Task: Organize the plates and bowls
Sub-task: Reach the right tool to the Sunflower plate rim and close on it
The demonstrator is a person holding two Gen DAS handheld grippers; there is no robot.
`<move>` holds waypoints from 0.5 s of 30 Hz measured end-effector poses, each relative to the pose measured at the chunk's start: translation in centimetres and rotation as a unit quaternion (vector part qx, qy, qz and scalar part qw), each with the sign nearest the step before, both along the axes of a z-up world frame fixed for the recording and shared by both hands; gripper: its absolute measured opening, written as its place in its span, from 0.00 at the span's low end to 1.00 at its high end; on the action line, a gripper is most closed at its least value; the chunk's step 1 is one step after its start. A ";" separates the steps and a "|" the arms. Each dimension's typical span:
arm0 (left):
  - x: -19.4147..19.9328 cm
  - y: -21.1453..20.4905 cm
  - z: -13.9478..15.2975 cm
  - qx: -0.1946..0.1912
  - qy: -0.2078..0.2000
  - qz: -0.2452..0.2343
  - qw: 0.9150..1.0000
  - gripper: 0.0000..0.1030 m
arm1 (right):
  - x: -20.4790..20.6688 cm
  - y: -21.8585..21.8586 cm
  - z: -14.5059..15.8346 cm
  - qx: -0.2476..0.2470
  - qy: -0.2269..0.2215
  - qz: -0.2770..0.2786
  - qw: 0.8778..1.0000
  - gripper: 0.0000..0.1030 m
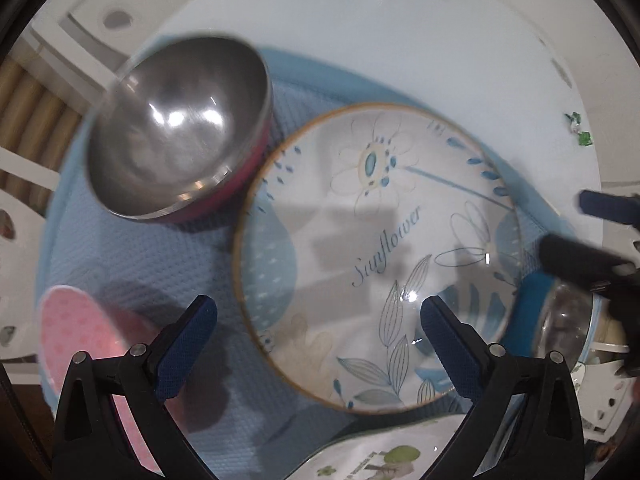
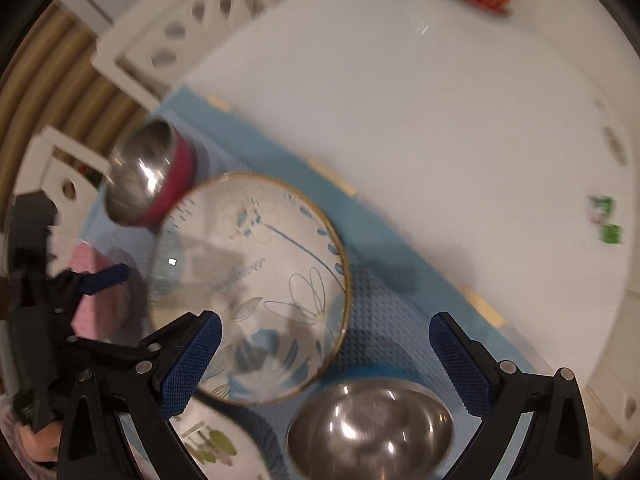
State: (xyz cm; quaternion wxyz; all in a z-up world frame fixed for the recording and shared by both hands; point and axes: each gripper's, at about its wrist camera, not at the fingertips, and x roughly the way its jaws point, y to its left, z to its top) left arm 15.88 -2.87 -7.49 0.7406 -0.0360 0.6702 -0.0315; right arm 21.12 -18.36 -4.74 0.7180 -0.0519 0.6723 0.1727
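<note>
A flowered "Sunflower" plate [image 1: 372, 248] [image 2: 256, 272] lies on a blue mat [image 1: 140, 264] [image 2: 384, 304]. A steel bowl with a pink outside [image 1: 176, 128] [image 2: 148, 172] stands at its far left. A steel bowl with a blue outside [image 2: 368, 428] [image 1: 560, 320] sits near the plate's right side. A pink dotted plate [image 1: 88, 336] [image 2: 96, 300] lies at the left. My left gripper [image 1: 318, 332] is open above the mat and the plate's near edge. My right gripper [image 2: 324, 356] is open, over the blue bowl and the plate's rim. Nothing is between either pair of fingers.
A plate printed with green trees [image 1: 384, 460] [image 2: 208, 444] lies at the near edge. The white table [image 1: 400, 40] [image 2: 440, 120] spreads beyond the mat, with small green items [image 1: 580, 128] [image 2: 604, 220] on it. White chairs [image 1: 100, 8] [image 2: 180, 28] stand at the left.
</note>
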 end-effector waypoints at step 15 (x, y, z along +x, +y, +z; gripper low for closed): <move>1.1 -2.6 -2.6 0.043 0.012 -0.039 0.998 0.98 | 1.0 1.6 -6.6 -0.015 0.062 0.015 0.998 1.00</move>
